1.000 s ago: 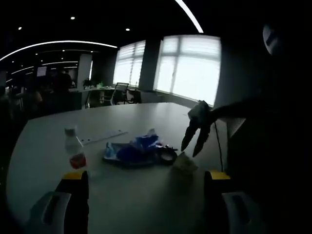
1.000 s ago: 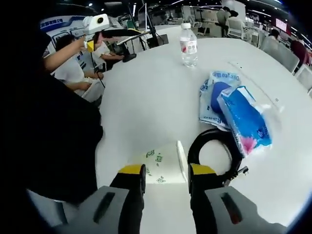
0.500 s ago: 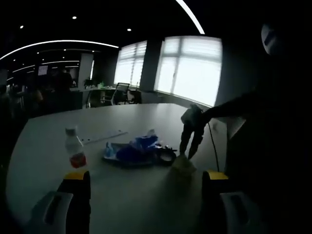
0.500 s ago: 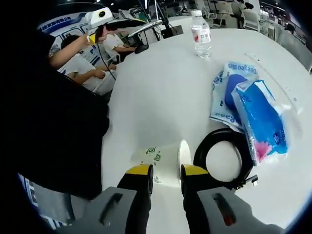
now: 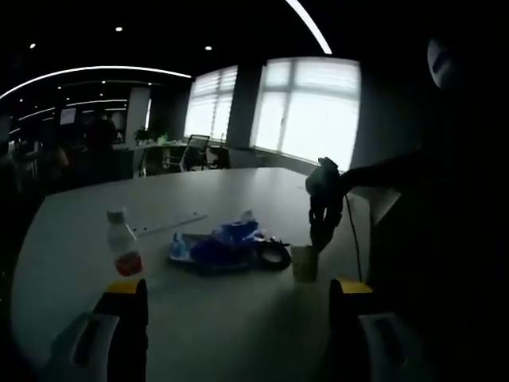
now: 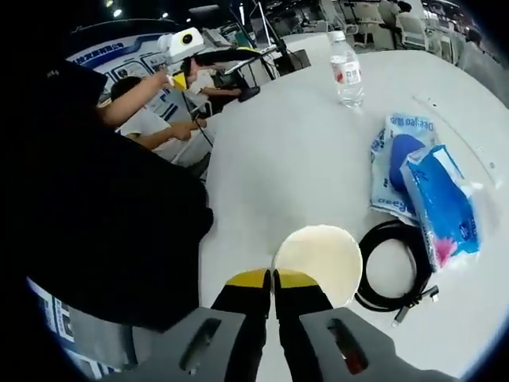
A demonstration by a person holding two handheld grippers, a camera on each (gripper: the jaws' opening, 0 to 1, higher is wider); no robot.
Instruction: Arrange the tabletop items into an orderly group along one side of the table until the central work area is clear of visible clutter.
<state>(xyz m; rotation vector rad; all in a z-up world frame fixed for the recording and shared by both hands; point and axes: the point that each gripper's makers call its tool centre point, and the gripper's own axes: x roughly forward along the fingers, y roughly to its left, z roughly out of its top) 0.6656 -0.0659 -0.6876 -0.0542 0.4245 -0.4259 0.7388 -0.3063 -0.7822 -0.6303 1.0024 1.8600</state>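
My right hand-held gripper (image 6: pixel 273 278) pinches the rim of the paper cup (image 6: pixel 318 260), upright on the desk (image 6: pixel 278 151) beside the black cable (image 6: pixel 398 274). Pouch (image 6: pixel 398 151) lettering too small to read. My left hand-held gripper (image 5: pixel 231 290) is spread, well short of the bottle (image 5: pixel 122 243).

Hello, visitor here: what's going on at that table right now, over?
Right gripper shut on paper cup, upright. Left gripper open, hanging back. Cable coil, tissue pack, water bottle on the table.
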